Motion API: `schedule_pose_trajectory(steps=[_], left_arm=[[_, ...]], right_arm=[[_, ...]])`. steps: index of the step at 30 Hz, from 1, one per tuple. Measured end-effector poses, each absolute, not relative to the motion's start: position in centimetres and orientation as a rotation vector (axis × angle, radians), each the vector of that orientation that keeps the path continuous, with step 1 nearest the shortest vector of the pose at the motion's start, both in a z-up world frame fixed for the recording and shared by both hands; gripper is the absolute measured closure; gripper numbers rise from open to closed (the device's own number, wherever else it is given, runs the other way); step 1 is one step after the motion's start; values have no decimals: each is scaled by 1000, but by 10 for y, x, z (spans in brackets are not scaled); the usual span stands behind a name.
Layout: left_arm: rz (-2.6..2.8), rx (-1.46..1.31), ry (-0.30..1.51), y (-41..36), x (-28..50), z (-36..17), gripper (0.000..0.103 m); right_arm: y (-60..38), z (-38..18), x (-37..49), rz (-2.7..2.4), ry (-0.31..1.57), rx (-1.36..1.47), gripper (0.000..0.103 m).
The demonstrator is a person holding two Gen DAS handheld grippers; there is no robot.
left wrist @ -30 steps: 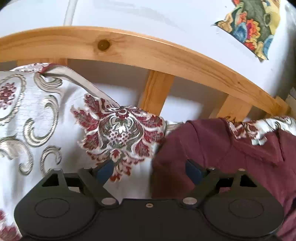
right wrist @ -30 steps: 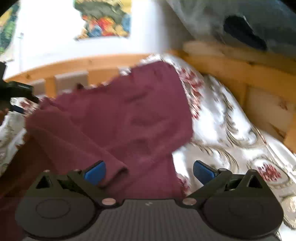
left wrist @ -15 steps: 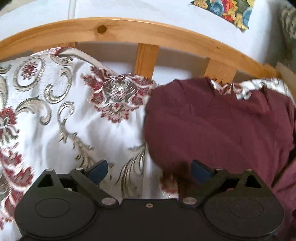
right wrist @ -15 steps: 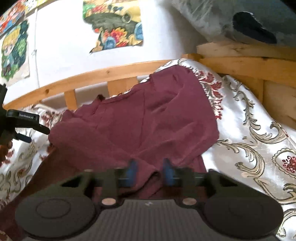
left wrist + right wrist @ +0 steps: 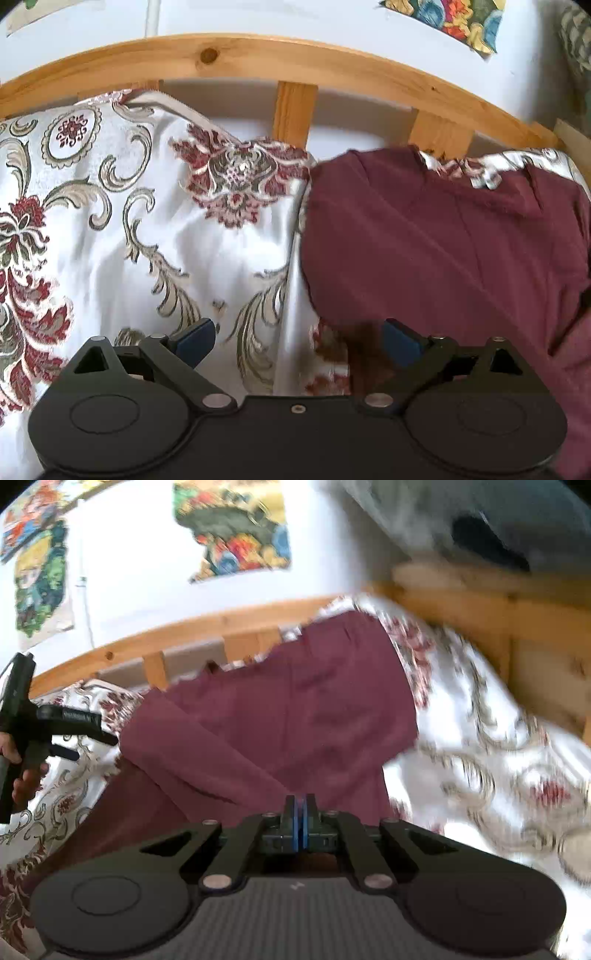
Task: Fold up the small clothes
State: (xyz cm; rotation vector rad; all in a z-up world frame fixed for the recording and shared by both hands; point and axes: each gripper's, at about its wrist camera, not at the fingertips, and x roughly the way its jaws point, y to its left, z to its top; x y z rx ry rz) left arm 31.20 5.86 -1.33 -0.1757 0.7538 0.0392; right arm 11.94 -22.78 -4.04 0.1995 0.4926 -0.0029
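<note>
The maroon garment lies spread on the patterned bedspread. The right claw is clamped on its near edge at 6 o'clock, likely to lift a fold; the left claw hangs apart at its 9 o'clock edge.

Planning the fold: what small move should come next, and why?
Probably lift the right hand-held gripper and carry the maroon garment across itself. Its jaws look shut on the near edge, while the left hand-held gripper is open, holding nothing.
</note>
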Motion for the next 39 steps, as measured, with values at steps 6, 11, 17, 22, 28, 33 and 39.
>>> schedule_pose_trajectory(steps=[6,11,17,22,28,33,39], left_arm=[[106,-159,755,55,334,-19,6],[128,-151,795,57,345,-35,4],[147,-188,779,60,340,-42,1],[153,-304,771,66,318,-38,1],[110,-306,731,51,266,-20,1],[-6,-257,667,33,201,-3,1],[-116,-224,582,25,123,9,1]], right_arm=[[-229,-47,125,-14,506,188,92],[-223,-54,131,-7,506,149,47],[-219,-53,136,5,497,122,27],[-217,-47,129,17,490,60,2],[-216,-36,119,51,507,5,0],[-210,-25,97,70,561,-116,0],[-189,-30,31,66,557,-297,0]])
